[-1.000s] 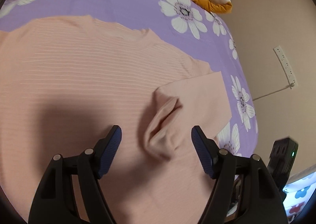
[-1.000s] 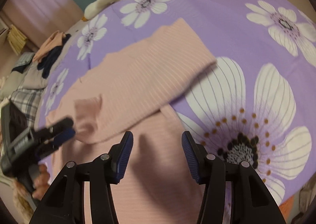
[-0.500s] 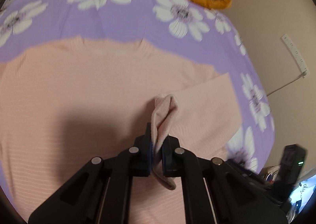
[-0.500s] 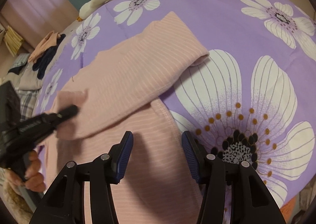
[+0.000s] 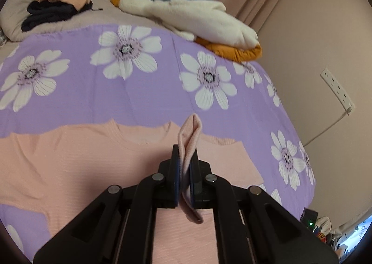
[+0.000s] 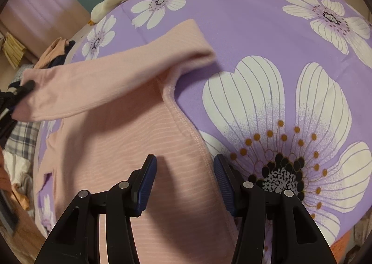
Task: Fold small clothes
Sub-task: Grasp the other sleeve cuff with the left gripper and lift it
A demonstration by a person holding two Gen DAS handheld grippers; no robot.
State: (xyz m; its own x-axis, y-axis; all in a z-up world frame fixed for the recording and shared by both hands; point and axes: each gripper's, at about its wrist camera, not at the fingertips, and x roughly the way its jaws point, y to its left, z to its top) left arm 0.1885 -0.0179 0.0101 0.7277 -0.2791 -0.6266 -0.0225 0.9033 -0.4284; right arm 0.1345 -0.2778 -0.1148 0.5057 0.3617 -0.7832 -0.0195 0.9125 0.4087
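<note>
The left gripper [image 5: 184, 171] is lifted off the bed and angled toward the head of it, its fingers [image 5: 174, 166] pressed together on the cuff of the pink sleeve [image 5: 189, 133], which sticks up between them in a folded loop. From the right wrist view that sleeve [image 6: 111, 85] stretches across the top, raised clear of the body of it toward the left gripper [image 6: 16, 96] at the frame's edge.

The right gripper [image 6: 183, 178] hangs low over the side hem of the pink top [image 6: 130, 147], its fingers [image 6: 146, 178] spread apart with nothing between them; one sits over the fabric, the other over the purple flowered bedspread [image 6: 255, 26].

The top [image 5: 81, 159] lies flat on the bedspread [image 5: 139, 91], neckline toward the head of the bed. Further up lie a white stuffed goose [image 5: 195, 19] and a heap of clothes [image 5: 58, 1].
</note>
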